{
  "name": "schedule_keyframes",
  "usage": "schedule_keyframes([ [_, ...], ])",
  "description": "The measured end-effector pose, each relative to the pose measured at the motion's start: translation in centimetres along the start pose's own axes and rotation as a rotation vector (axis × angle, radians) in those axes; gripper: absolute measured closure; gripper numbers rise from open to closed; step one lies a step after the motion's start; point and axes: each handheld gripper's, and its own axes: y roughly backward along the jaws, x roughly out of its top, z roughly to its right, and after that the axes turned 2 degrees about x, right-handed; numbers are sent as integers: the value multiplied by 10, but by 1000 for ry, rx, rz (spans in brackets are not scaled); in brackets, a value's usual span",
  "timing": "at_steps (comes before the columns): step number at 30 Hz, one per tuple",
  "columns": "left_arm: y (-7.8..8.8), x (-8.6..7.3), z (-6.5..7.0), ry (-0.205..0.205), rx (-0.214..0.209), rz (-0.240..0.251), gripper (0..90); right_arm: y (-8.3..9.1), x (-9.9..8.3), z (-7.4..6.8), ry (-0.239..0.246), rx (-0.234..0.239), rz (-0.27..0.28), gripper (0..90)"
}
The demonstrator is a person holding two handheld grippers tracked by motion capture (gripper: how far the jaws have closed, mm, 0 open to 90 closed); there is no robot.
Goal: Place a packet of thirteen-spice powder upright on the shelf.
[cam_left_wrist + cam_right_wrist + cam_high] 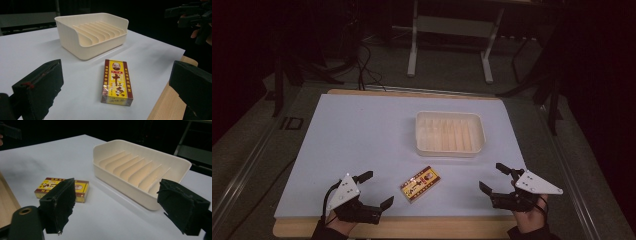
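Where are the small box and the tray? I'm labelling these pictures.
small box point(420, 184): high view, middle of its yellow top face.
tray point(451, 150): high view, its near outer wall.

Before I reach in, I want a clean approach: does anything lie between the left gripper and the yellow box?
Nothing visible does. The left gripper, jaws open, faces the yellow box across bare white mat; the slotted tray sits beyond it.
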Motion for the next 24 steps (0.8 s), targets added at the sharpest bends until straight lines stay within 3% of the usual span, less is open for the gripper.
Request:
schedule_keyframes([
  [13, 0, 0, 0, -13, -3, -13, 2, 3, 3, -2, -13, 15, 7, 136],
  [20, -3, 0, 2, 13, -65, -34, 2, 5, 5, -3, -31, 36, 2, 133],
  [23, -3, 3, 6, 19, -94, -72, 2, 5, 5, -4, -21, 40, 6, 133],
  [24, -4, 5, 9, 2, -88, -96, 3, 5, 5, -4, -12, 37, 10, 133],
])
